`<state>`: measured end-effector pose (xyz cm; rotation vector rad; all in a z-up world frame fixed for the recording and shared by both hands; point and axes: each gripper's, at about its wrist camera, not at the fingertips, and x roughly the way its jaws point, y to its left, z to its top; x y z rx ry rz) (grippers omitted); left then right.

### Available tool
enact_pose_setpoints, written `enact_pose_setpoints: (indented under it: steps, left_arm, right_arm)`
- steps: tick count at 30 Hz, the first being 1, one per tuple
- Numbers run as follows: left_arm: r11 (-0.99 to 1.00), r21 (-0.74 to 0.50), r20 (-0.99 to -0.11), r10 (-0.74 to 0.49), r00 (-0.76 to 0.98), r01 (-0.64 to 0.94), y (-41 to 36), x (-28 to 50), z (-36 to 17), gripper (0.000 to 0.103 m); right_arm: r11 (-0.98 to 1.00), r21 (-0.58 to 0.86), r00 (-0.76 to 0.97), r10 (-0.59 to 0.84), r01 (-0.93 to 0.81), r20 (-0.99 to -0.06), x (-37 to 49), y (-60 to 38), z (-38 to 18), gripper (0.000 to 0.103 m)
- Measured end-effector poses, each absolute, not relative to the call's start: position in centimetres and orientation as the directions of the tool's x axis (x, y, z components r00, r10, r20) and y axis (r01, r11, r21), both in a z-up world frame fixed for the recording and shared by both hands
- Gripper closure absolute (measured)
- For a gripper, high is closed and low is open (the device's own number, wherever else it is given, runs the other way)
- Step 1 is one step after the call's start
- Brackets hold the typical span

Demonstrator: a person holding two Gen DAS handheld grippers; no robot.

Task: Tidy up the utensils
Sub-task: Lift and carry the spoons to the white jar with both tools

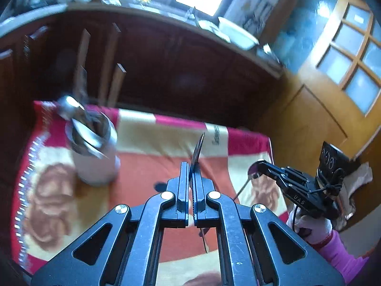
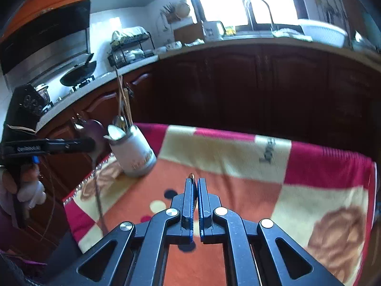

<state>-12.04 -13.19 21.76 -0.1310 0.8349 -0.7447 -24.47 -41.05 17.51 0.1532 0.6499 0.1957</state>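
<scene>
kitchen cupboards stand dark behind a table with a red and cream blanket (image 2: pixel 238 157) on it. on the left a white cup (image 1: pixel 95 164) already holds spoons and chopsticks. the left gripper (image 1: pixel 190 171) is shut tight on a spoon (image 1: pixel 198 149), seen edge-on. the right gripper (image 2: pixel 194 186) pinches another spoon (image 1: pixel 253 168) too. both spoons are up in the air, so next each one needs tipping handle-down over the cup and letting go

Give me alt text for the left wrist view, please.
The left gripper, shut on a metal utensil seen edge-on, hangs above a red, orange and cream patterned cloth. A white holder with spoons stands at left; at right the right gripper holds a spoon.
</scene>
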Motion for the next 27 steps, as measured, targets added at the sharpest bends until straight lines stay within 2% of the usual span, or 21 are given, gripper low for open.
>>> enact_pose_setpoints:
  steps: [7,11,20,27]
  left_arm:
    - [0.812,-0.342,-0.525,-0.583,0.620,0.473,-6.9,-9.4,28.6,0.102]
    - [0.864,-0.308,-0.496,-0.504,0.707,0.399,-4.6,-6.6,30.0,0.102]
    - [0.926,-0.248,-0.471,-0.372,0.800,0.284,-3.2,-1.3,27.0,0.102]
    - [0.945,-0.179,-0.481,-0.326,0.814,0.273,-4.3,0.6,24.3,0.102]
  right_arm:
    - [0.973,0.146,0.834,0.227,-0.177,-0.502,-20.5,-37.5,23.5,0.101]
    - [0.974,0.122,0.853,0.226,-0.191,-0.470,-17.4,-35.1,26.3,0.100]
    - [0.975,0.052,0.884,0.219,-0.217,-0.414,-11.2,-29.3,29.9,0.101]
    - [0.970,-0.027,0.879,0.209,-0.243,-0.428,-7.3,-25.5,28.6,0.101]
